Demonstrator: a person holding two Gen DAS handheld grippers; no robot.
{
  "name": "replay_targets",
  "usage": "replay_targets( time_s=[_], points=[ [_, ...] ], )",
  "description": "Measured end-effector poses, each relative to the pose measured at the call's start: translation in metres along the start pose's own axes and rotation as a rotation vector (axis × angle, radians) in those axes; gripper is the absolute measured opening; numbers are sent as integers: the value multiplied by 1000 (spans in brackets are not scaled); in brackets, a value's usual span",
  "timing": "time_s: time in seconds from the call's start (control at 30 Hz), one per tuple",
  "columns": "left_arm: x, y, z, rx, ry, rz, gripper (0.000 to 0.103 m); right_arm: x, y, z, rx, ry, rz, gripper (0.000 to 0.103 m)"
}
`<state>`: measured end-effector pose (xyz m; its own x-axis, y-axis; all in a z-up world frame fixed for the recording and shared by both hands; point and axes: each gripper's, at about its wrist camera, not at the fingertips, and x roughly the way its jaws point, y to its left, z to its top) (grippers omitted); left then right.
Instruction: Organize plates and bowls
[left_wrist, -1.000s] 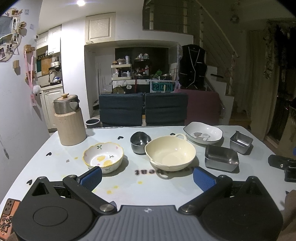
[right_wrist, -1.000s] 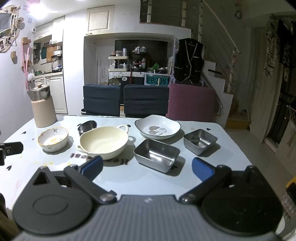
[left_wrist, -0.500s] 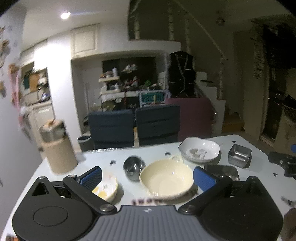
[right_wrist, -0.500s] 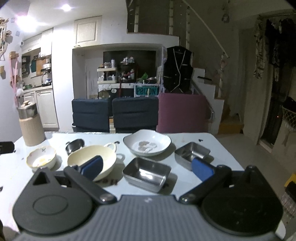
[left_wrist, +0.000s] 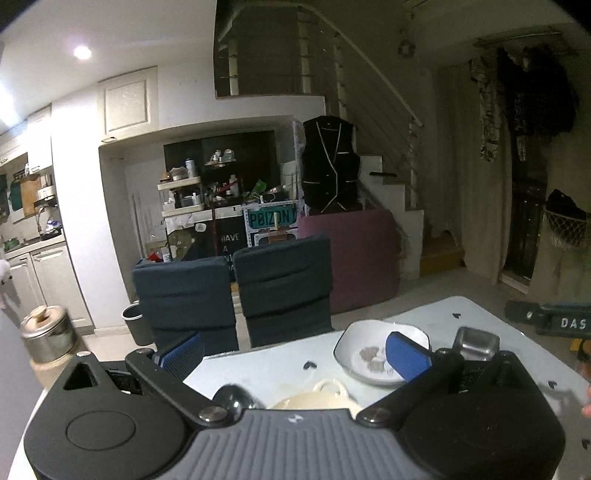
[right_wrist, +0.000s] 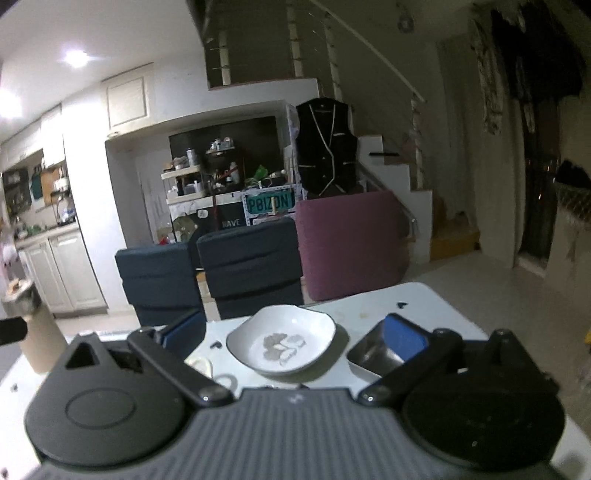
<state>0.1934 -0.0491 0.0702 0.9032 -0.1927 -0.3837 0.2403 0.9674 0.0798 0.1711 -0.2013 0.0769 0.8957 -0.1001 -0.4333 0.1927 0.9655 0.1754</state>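
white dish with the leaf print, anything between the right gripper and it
Nothing visible. The white dish sits straight ahead on the table, and the open right gripper holds nothing. A steel tray sits beside it, off the path.

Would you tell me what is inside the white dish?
The white dish holds no food or other dish; only a grey leaf pattern shows on its bottom. In the left view, a fingertip covers part of it.

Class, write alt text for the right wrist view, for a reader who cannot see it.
An open right gripper with blue pads points across a white table at a white bowl with a leaf pattern. A steel tray sits right of the bowl, partly behind one finger, and two dark blue chairs and a purple sofa stand beyond.
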Motion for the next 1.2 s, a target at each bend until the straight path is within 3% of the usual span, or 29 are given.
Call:
replay_targets(
  time_s=[0.43,0.63,0.73,0.93,1.03,1.2],
  points=[
    [154,-17,28,88,193,-83,103,129,-46,-6,292,122,-61,103],
    [221,-32,26,103,290,-106,103,173,-67,-21,447,208,20,103],
    [249,-37,24,114,302,-119,103,192,-72,-27,473,248,21,103],
    [290,-42,15,141,289,-159,101,221,-81,-43,676,395,23,103],
    [314,-45,9,158,315,-168,90,232,-86,-46,747,432,14,85],
    [349,-48,-8,139,422,-213,55,247,-86,-45,718,460,-20,54]
  ],
)
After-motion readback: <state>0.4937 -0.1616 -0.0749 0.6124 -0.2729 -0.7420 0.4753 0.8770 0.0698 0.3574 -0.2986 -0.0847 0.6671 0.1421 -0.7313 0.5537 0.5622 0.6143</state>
